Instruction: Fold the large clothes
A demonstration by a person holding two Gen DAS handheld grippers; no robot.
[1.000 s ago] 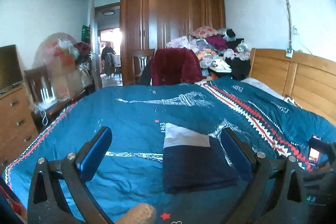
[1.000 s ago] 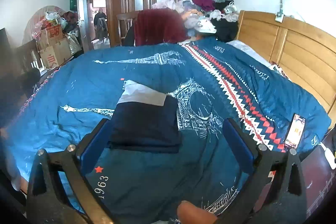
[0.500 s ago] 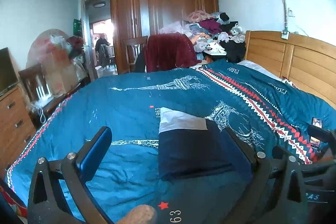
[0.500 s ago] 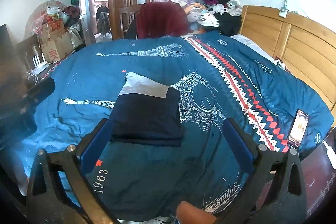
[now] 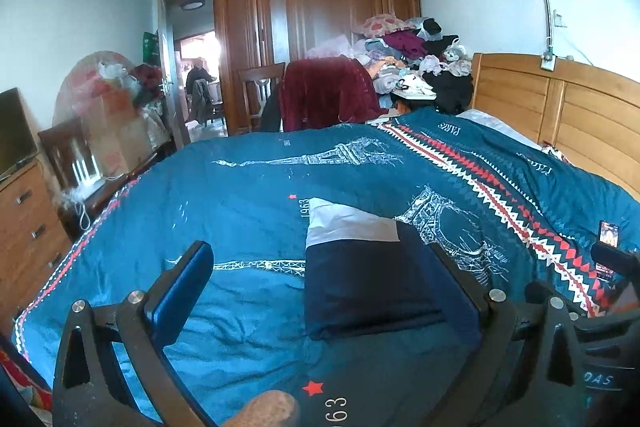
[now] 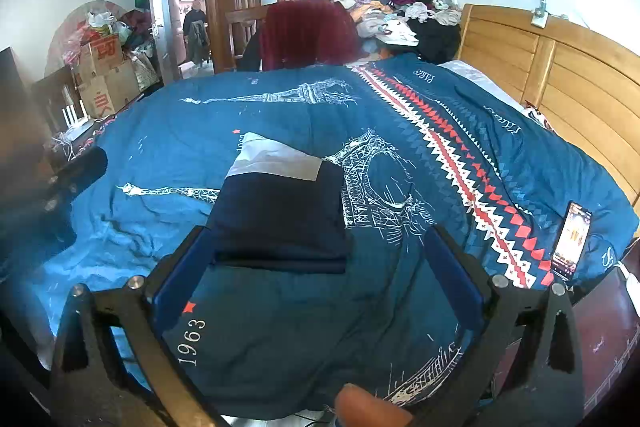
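Note:
A folded garment [image 5: 360,275] [image 6: 280,211], navy with a white band at its far end, lies flat in the middle of the blue patterned bedspread [image 5: 248,195] [image 6: 400,339]. My left gripper [image 5: 320,279] hangs open in front of it, nothing between its blue pads [image 5: 184,287]. My right gripper [image 6: 316,267] is open too, held above the near edge of the garment and apart from it. In the left wrist view the right gripper's dark body [image 5: 600,347] shows at the right edge.
A phone [image 6: 570,239] lies on the bedspread at the right. The wooden headboard [image 6: 560,87] runs along the right. A chair with a maroon cloth [image 6: 308,31], a heap of clothes [image 6: 396,3] and a wardrobe [image 5: 320,27] stand beyond the bed. A dresser [image 5: 24,235] stands at left.
Both grippers have drawn back and tilted slightly, so the folded garment sits a little farther away in each view. The garment itself has not moved. Both stay open.

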